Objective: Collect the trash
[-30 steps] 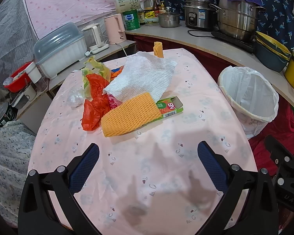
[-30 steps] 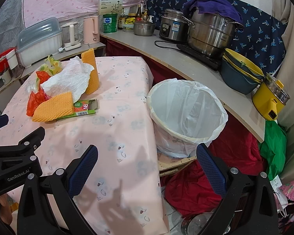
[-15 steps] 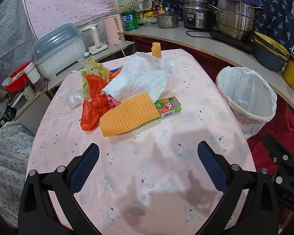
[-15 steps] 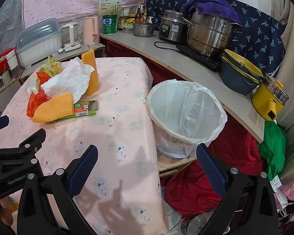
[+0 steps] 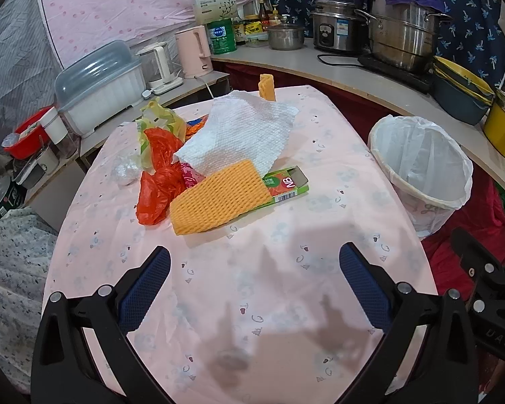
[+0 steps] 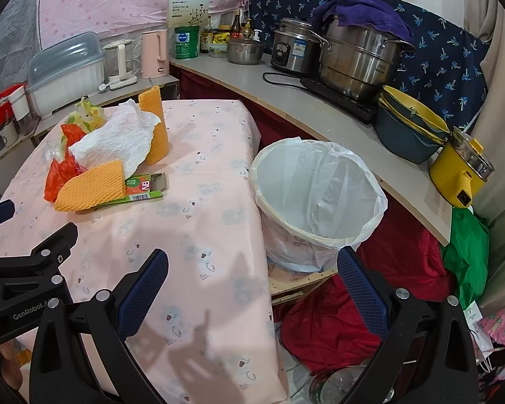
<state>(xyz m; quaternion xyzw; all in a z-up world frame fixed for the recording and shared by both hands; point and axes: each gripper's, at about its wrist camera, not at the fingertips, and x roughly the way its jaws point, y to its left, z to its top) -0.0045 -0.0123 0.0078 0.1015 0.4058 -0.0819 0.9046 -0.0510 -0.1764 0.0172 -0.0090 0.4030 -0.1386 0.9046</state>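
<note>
A heap of trash lies on the pink table (image 5: pixel 252 286): an orange foam net (image 5: pixel 219 198) (image 6: pixel 91 190) over a green carton (image 5: pixel 289 185) (image 6: pixel 141 188), a white paper towel (image 5: pixel 242 134) (image 6: pixel 118 141), a red plastic bag (image 5: pixel 158 175), a yellow-green bag (image 5: pixel 161 118) and an upright orange foam sleeve (image 6: pixel 155 124). A white-lined bin (image 5: pixel 421 161) (image 6: pixel 316 202) stands off the table's right side. My left gripper (image 5: pixel 254 269) is open over the near tablecloth, short of the heap. My right gripper (image 6: pixel 252 272) is open at the table's right edge, near the bin.
A curved counter (image 6: pixel 320 114) behind holds steel pots (image 6: pixel 357 57), stacked bowls (image 6: pixel 410 124), a yellow cooker (image 6: pixel 461 171), a pink kettle (image 5: pixel 193 52) and a lidded white container (image 5: pixel 97 84). Red cloth (image 6: pixel 336 320) and a green bag (image 6: pixel 468 259) lie on the floor.
Both grippers have drifted slightly back and stay open. The heap and the bin lie as before.
</note>
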